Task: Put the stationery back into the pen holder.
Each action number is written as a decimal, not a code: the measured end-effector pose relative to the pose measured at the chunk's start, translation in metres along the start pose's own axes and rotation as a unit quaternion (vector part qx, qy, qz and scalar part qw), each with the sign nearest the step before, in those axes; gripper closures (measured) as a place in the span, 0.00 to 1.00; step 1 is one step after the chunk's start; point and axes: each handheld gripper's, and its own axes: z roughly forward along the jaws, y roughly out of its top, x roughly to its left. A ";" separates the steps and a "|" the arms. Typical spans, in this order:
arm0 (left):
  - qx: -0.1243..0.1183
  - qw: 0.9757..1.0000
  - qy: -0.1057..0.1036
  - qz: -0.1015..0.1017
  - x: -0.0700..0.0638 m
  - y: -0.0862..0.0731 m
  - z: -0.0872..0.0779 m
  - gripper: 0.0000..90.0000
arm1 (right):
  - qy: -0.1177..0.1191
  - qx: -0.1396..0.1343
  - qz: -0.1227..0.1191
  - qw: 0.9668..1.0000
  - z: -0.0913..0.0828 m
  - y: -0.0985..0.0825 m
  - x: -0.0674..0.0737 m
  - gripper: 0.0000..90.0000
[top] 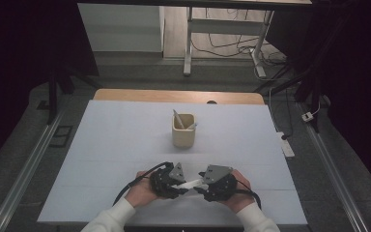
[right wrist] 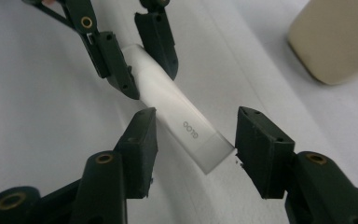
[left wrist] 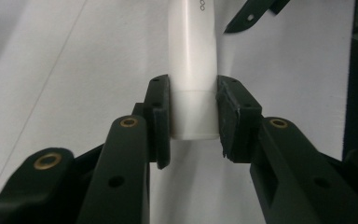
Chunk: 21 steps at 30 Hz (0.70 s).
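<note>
Left tongs (left wrist: 193,116) clamping white tube (left wrist: 193,70), right tongs (right wrist: 196,147) spread around its lettered end

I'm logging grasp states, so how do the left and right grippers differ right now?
The left gripper has its jaws pressed against one end of the white tube; the right gripper stands open, its jaws apart on either side of the tube's other end. Both are black, hand-held, and meet over the white table cover, near its front edge.
</note>
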 end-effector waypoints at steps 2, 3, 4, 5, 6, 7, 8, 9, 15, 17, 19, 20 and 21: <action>0.001 1.000 -0.003 0.004 -0.001 0.001 0.000 0.74 | 0.004 0.010 -0.013 1.000 0.002 0.000 0.001 0.54; 0.002 1.000 -0.004 0.007 -0.002 0.001 0.000 0.74 | 0.004 0.018 -0.022 1.000 0.003 0.001 0.002 0.54; 0.003 1.000 -0.005 0.007 -0.002 0.001 0.001 0.74 | 0.003 0.024 -0.029 0.999 0.004 0.001 0.004 0.54; 0.004 1.000 -0.006 0.008 -0.003 0.001 0.001 0.74 | 0.005 0.031 -0.036 0.999 0.005 0.001 0.005 0.54; 0.003 1.000 -0.008 0.008 -0.003 0.001 0.002 0.74 | 0.005 0.037 -0.045 0.998 0.006 0.001 0.006 0.55; 0.003 1.000 -0.011 0.007 -0.003 0.001 0.002 0.73 | 0.005 0.041 -0.053 0.998 0.007 0.002 0.007 0.55; 0.001 1.000 -0.015 0.008 -0.003 0.002 0.001 0.73 | 0.004 0.047 -0.062 0.997 0.008 0.002 0.008 0.56; -0.001 1.000 -0.019 0.007 -0.003 0.002 0.001 0.74 | 0.005 0.053 -0.066 0.996 0.009 0.002 0.010 0.57; -0.003 0.999 -0.028 0.016 -0.003 0.003 -0.002 0.73 | 0.002 0.072 -0.107 0.992 0.014 0.003 0.016 0.66; -0.006 0.999 -0.027 0.020 -0.003 0.003 -0.003 0.73 | 0.003 0.074 -0.119 0.990 0.015 0.003 0.017 0.69; -0.024 0.999 -0.024 0.015 -0.004 0.002 -0.005 0.73 | 0.007 0.073 -0.129 0.989 0.014 0.002 0.018 0.71; -0.036 0.999 -0.025 0.010 -0.002 0.002 -0.008 0.72 | 0.011 0.069 -0.132 0.989 0.014 0.002 0.018 0.74; -0.045 0.999 -0.024 0.012 0.000 0.002 -0.011 0.71 | 0.012 0.066 -0.137 0.988 0.014 0.001 0.018 0.75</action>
